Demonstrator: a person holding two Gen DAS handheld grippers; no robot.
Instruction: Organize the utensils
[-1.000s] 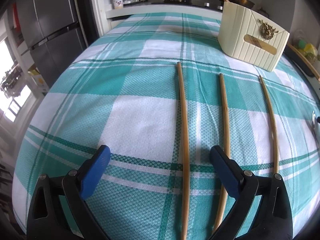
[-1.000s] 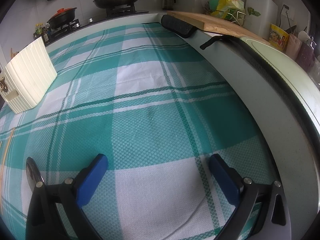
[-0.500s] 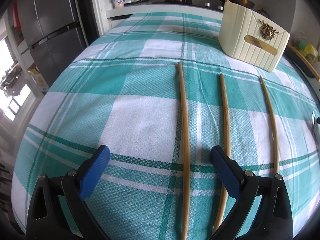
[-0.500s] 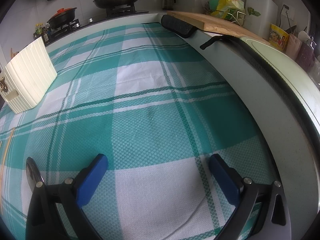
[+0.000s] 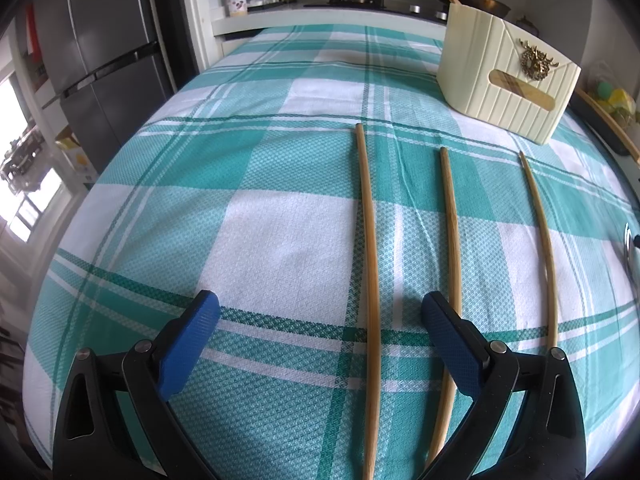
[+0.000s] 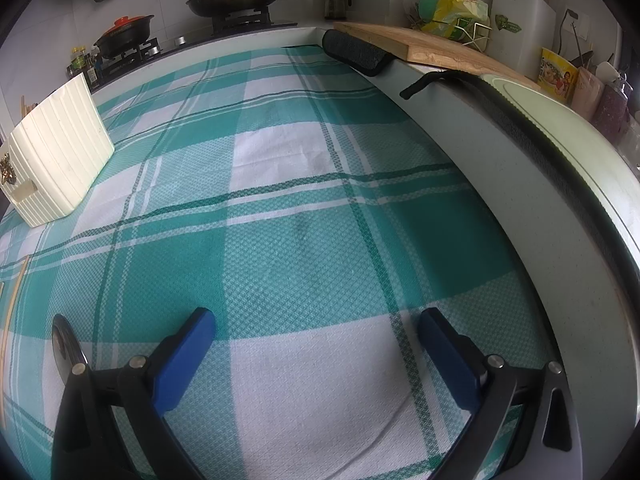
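Note:
Three long wooden chopsticks lie side by side on the teal checked cloth (image 5: 280,240): a left one (image 5: 370,272), a middle one (image 5: 452,248) and a right one (image 5: 542,240). A cream ribbed utensil holder (image 5: 504,68) stands beyond them at the back right; it also shows in the right wrist view (image 6: 60,160). My left gripper (image 5: 320,312) is open and empty, low over the cloth, with the left chopstick between its fingers. My right gripper (image 6: 316,332) is open and empty over bare cloth. A metal utensil (image 6: 64,348) lies just left of it.
A grey fridge (image 5: 100,60) stands at the left beyond the table edge. Pans sit on a stove (image 6: 236,4) at the back. A raised white counter edge (image 6: 500,184) with a wooden board (image 6: 420,44) and a black strap runs along the right.

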